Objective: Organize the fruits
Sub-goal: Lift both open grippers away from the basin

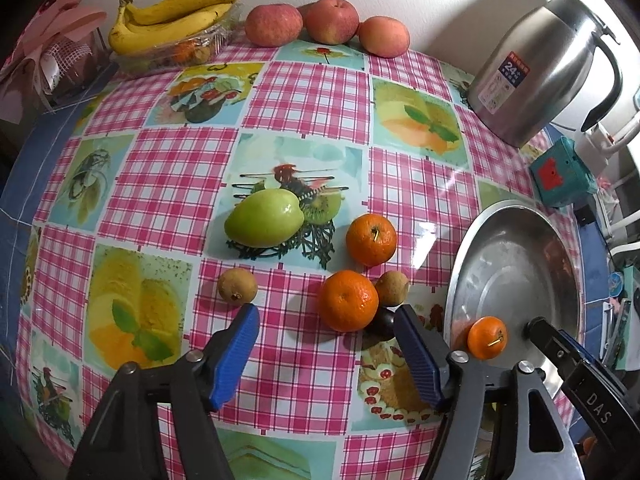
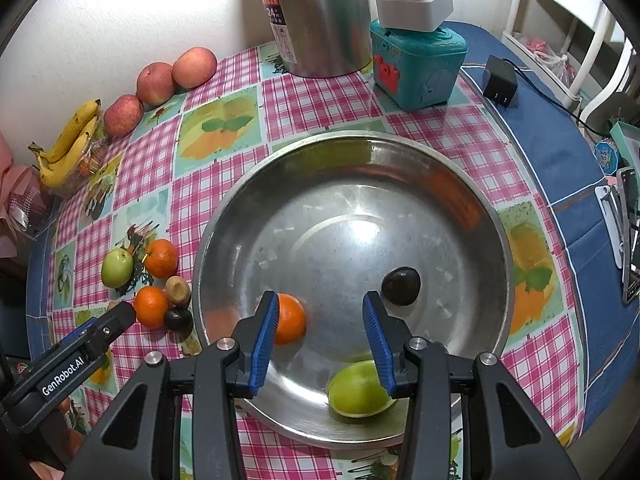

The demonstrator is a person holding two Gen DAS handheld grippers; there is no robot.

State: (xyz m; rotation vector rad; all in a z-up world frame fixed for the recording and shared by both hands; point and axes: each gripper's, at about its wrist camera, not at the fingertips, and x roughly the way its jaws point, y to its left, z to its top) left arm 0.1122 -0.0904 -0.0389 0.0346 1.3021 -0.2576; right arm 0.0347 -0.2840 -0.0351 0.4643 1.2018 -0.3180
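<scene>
My left gripper (image 1: 326, 318) is open and empty, just in front of an orange (image 1: 348, 300) on the table. Around it lie a second orange (image 1: 371, 239), a green fruit (image 1: 264, 218), two small brown fruits (image 1: 237, 286) (image 1: 393, 288) and a dark fruit (image 1: 382, 322). My right gripper (image 2: 320, 312) is open and empty above the steel bowl (image 2: 460, 184), which holds an orange (image 2: 290, 324), a green fruit (image 2: 358, 390) and a dark fruit (image 2: 401, 286). The left gripper's body (image 2: 76, 360) shows at lower left in the right wrist view.
Three apples (image 1: 332, 20) and a banana bunch (image 1: 176, 16) on a plastic box line the back wall. A steel kettle (image 1: 536, 68) and a teal toy box (image 2: 416, 64) stand behind the bowl. A black adapter (image 2: 500, 84) and clutter sit on the right.
</scene>
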